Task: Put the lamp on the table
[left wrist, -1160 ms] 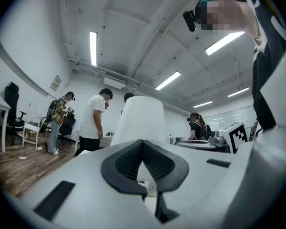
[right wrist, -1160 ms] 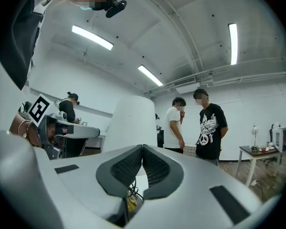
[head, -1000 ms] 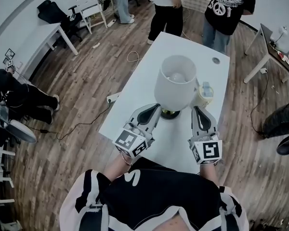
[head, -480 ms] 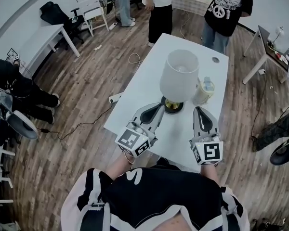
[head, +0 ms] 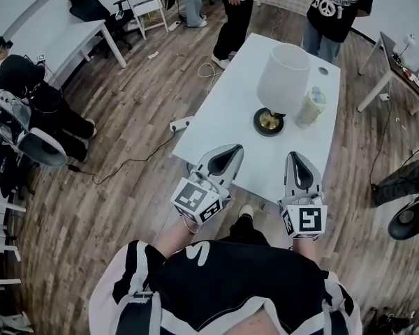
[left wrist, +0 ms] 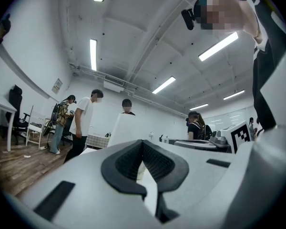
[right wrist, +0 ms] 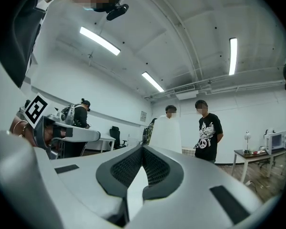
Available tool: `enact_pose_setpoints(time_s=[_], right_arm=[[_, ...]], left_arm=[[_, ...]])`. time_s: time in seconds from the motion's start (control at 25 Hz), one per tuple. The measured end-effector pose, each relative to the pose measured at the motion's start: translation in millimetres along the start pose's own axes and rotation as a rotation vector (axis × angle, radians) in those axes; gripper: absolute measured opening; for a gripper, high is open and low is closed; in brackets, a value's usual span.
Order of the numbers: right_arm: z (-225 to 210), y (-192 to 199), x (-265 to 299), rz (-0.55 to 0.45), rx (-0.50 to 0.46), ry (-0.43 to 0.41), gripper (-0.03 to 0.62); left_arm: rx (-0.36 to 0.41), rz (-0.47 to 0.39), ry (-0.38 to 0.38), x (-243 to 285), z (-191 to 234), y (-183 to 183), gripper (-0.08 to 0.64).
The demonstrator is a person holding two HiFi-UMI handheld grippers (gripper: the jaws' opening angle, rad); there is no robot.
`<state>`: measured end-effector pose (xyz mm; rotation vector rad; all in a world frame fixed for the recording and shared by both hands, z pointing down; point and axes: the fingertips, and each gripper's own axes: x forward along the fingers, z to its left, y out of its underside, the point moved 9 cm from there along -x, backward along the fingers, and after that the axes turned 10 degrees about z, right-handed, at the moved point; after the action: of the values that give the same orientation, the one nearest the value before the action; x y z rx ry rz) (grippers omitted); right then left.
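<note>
looks like you're basically done. the lamp [head: 283,82] stands upright on the table [head: 227,117], ahead of both tongs and well clear of them, a bit nearer your right one. plain white shade, dark round base with a brassy middle, no lean. left tongs [head: 236,149] and right tongs [head: 295,156] are both closed on nothing.
</note>
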<state>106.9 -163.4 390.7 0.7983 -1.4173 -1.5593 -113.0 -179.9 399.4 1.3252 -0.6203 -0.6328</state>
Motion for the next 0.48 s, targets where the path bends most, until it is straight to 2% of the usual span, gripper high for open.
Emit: enact_pose_setpoints(time_s=[0.2, 0.48], right_arm=[[39, -4, -39, -0.004, -0.018, 0.006, 0.02], [65, -6, -68, -0.002, -0.01, 0.003, 0.02]], left_arm=[[-0.003, -0.001, 0.014, -46, -22, 7, 0.002], [-0.007, 0.011, 0.027, -76, -44, 16, 0.002]])
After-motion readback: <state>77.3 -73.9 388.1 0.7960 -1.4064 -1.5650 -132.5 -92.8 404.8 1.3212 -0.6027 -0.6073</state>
